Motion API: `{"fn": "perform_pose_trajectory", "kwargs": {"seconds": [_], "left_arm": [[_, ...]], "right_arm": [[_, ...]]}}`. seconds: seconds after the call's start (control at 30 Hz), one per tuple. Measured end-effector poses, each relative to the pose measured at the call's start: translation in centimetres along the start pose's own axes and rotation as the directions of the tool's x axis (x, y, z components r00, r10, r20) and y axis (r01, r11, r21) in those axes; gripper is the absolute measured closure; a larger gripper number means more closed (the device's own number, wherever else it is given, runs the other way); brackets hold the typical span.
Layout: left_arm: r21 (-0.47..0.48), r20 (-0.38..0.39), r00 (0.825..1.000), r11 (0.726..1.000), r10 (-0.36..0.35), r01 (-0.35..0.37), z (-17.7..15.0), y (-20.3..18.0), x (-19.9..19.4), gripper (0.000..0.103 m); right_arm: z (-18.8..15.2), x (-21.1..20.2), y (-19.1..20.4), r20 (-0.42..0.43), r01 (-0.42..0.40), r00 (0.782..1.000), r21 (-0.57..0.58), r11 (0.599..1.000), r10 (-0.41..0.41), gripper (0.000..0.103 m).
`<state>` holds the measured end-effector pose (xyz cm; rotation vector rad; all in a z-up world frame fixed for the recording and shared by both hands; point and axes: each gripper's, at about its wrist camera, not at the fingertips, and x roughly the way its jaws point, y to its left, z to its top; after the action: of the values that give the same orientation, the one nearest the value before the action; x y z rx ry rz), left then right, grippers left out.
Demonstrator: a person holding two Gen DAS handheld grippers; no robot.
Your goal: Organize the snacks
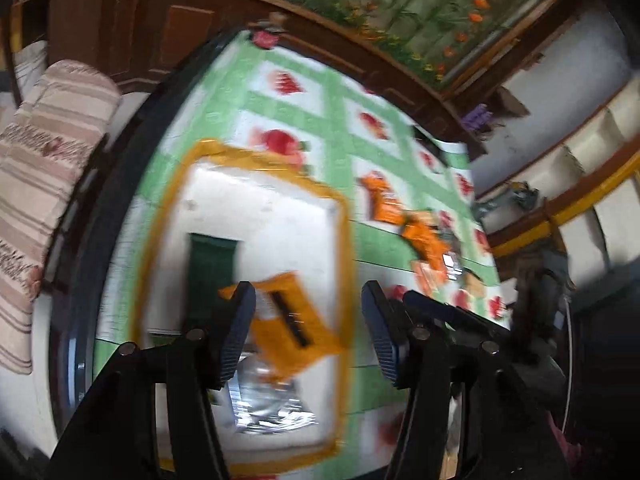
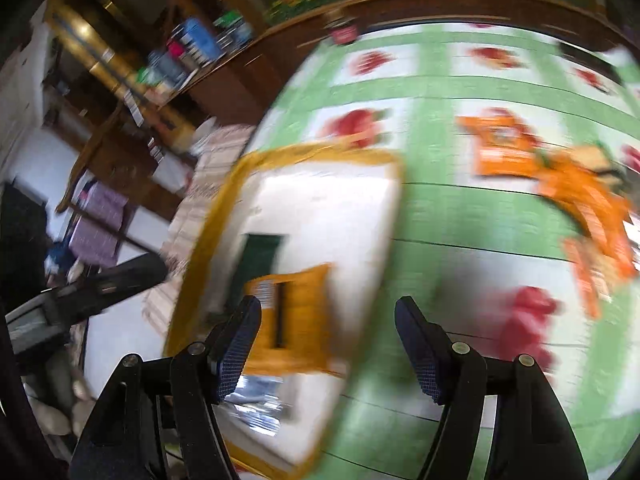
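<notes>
Both views are smeared with motion, so fine detail is hard to read. On the tabletop, covered with a green-checked cloth with red fruit, sits a white tray with a yellow rim toward the left. Inside it lie a dark green packet, a yellow snack packet and, nearest, a silvery foil packet. The left gripper hangs above the tray with its jaws spread; the yellow packet shows in the gap between them, but the pads do not seem to press on it, and it looks to be lying in the tray. The right gripper hovers over the tray's right rim, jaws likewise spread and pinching nothing.

The rest of the snacks, a loose heap of orange packets, lie well apart to the right on the cloth, so I judge the sorting only partly done.

What could go wrong: the two grippers are close together over the tray, and a hurried swing toward the heap could knock one against the other or clip the rim and shove the tray. The orange packets overlap, so a grab may lift two, or slip off slick foil.
</notes>
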<state>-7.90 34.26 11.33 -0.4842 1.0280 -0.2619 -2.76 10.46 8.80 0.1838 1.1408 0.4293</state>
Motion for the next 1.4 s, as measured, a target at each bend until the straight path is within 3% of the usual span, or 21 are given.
{"fn": "perform_pose_trajectory", "kwargs": {"seconds": [0.13,0.2,0.33,0.4,0.53,0.7,0.73,0.77,0.83,0.93,1.03,1.07,1.17,1.2,1.3,1.33,1.4], "left_arm": [[0.053,-0.026,0.999,0.997,-0.048,0.049,-0.6,-3.2,0.7,0.048],[0.079,-0.039,0.998,0.995,-0.058,0.061,-1.2,-4.6,1.1,0.048],[0.105,-0.072,0.996,0.992,-0.059,0.066,-2.3,-6.5,2.0,0.048],[0.101,-0.080,0.995,0.993,-0.051,0.059,-2.7,-7.0,2.3,0.048],[0.078,-0.077,0.996,0.996,-0.038,0.044,-3.4,-7.4,2.4,0.048],[0.055,-0.068,0.998,0.998,-0.017,0.021,-4.4,-7.5,2.0,0.048],[0.050,-0.068,0.998,0.999,-0.014,0.018,-4.6,-7.5,2.0,0.048],[0.044,-0.068,0.998,0.999,-0.011,0.014,-4.7,-7.4,2.0,0.048],[0.029,-0.067,0.998,1.000,-0.003,0.005,-5.0,-7.1,2.0,0.048],[0.008,-0.066,0.998,1.000,-0.006,0.006,-5.0,-7.1,2.4,0.048],[0.011,-0.071,0.997,1.000,-0.022,0.023,-4.8,-7.7,3.1,0.048],[0.016,-0.074,0.997,0.999,-0.028,0.029,-4.8,-8.0,3.3,0.048],[0.035,-0.088,0.995,0.998,-0.046,0.050,-4.7,-9.2,4.2,0.048],[0.041,-0.096,0.994,0.998,-0.053,0.057,-4.7,-9.6,4.6,0.048],[0.052,-0.128,0.990,0.996,-0.066,0.073,-4.9,-10.7,6.0,0.048],[0.052,-0.142,0.987,0.996,-0.069,0.077,-5.0,-11.1,6.6,0.048],[0.049,-0.165,0.983,0.995,-0.078,0.087,-5.2,-11.7,7.7,0.048]], "right_arm": [[0.4,-2.7,-6.8,0.044,0.117,0.992,0.094,0.989,-0.122,0.032],[1.0,-4.3,-11.4,0.069,0.198,0.974,0.187,0.962,-0.215,0.032],[2.6,-6.0,-16.6,0.093,0.250,0.952,0.309,0.918,-0.290,0.030],[3.7,-6.5,-17.2,0.120,0.210,0.959,0.310,0.927,-0.258,0.030],[6.4,-4.2,-15.2,0.093,0.141,0.983,0.160,0.977,-0.157,0.030],[8.4,1.4,-13.1,0.003,0.245,0.970,-0.018,0.969,-0.245,0.030],[8.5,2.1,-13.0,-0.008,0.247,0.969,-0.034,0.969,-0.247,0.033],[8.4,3.0,-13.0,-0.034,0.240,0.970,-0.044,0.970,-0.242,0.045],[7.8,3.5,-12.7,-0.058,0.232,0.971,-0.031,0.972,-0.233,0.051],[6.5,3.5,-11.9,-0.111,0.133,0.985,0.013,0.991,-0.131,0.057],[4.0,3.2,-10.6,-0.207,0.010,0.978,0.011,1.000,-0.008,0.056],[3.5,2.7,-10.6,-0.213,-0.023,0.977,0.016,1.000,0.026,0.056],[2.6,-1.5,-12.7,-0.117,-0.097,0.987,0.095,0.991,0.108,0.052],[2.5,-2.9,-13.8,-0.076,-0.102,0.991,0.124,0.987,0.112,0.049],[2.5,-6.9,-18.2,0.048,0.032,0.998,0.191,0.981,-0.042,0.030],[2.6,-7.7,-19.8,0.062,0.087,0.993,0.217,0.972,-0.103,0.027],[2.8,-8.0,-21.6,0.053,0.121,0.989,0.263,0.957,-0.139,0.026]]}}
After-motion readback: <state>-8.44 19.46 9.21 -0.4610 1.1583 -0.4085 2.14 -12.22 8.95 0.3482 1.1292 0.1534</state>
